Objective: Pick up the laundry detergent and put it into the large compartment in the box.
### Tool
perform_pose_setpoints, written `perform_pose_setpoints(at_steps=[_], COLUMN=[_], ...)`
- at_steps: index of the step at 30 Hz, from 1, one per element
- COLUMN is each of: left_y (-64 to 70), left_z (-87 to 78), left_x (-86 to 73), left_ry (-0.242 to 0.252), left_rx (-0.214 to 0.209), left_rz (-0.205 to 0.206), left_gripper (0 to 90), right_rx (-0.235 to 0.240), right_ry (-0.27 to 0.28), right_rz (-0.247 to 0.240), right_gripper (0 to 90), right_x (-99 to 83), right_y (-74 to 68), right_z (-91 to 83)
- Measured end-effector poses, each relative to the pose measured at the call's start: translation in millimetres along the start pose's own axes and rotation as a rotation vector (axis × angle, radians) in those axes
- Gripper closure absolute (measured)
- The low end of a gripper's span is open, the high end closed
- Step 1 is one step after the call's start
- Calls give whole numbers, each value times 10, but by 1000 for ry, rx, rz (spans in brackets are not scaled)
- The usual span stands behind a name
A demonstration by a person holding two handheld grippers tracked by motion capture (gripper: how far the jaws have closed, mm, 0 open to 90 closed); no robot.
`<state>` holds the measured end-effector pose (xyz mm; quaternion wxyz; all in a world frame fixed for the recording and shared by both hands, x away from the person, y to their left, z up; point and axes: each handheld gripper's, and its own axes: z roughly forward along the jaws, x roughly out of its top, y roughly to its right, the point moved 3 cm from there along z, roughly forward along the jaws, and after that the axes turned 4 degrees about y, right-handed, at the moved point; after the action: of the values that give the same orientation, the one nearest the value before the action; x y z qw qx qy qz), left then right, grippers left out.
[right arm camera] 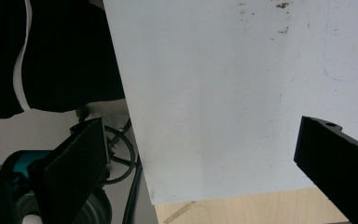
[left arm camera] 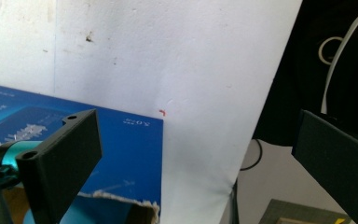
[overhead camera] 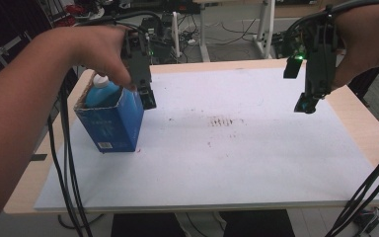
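Observation:
A blue cardboard box (overhead camera: 113,123) stands open-topped at the left of the white sheet (overhead camera: 227,168). Inside it is a blue bottle (overhead camera: 101,91) with a white cap. My left gripper (overhead camera: 148,101) hangs at the box's upper right corner, beside the rim. In the left gripper view its jaws (left arm camera: 193,135) are wide apart and hold nothing, with the box's blue side (left arm camera: 130,154) and torn top edge under the left jaw. My right gripper (overhead camera: 306,104) hovers above the sheet's right edge, open and empty (right arm camera: 200,135), with bare sheet (right arm camera: 223,93) below.
Dark smudges (overhead camera: 222,121) mark the sheet's middle. The wooden table (overhead camera: 360,118) shows beyond the sheet at the right and near edge (right arm camera: 242,207). Black cables hang off the left (overhead camera: 69,173) and right (overhead camera: 370,187). Desks and gear stand behind the table.

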<state>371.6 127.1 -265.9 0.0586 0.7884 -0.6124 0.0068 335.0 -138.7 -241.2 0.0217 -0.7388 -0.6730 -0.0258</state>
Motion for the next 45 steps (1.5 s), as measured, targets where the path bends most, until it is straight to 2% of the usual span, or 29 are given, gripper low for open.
perform_pose_setpoints(at_steps=[2,6,7,12,23,27,36,45], left_y=[-5,-19,-31,-42,12,19,46,35], left_z=[44,114,155,225,332,345,364,380], left_x=[14,22,26,45,122,131,159,143], left_ry=[-5,-13,-17,-8,-1,-1,2,1], left_rx=[6,-1,-1,-7,-22,-25,-26,-30], left_rz=[25,21,36,42,72,60,74,65], left_gripper=[17,17,17,17,17,17,17,17], right_rx=[0,1,2,2,-1,-3,-3,-4], right_ry=[0,-2,1,1,-3,5,5,4], right_rz=[1,3,3,7,4,-1,-7,-10], right_gripper=[18,18,18,18,18,18,18,18], right_x=[6,9,7,-4,9,9,42,34], right_y=[5,15,22,41,48,54,47,56], right_z=[4,4,6,-3,-15,-18,-14,-9])
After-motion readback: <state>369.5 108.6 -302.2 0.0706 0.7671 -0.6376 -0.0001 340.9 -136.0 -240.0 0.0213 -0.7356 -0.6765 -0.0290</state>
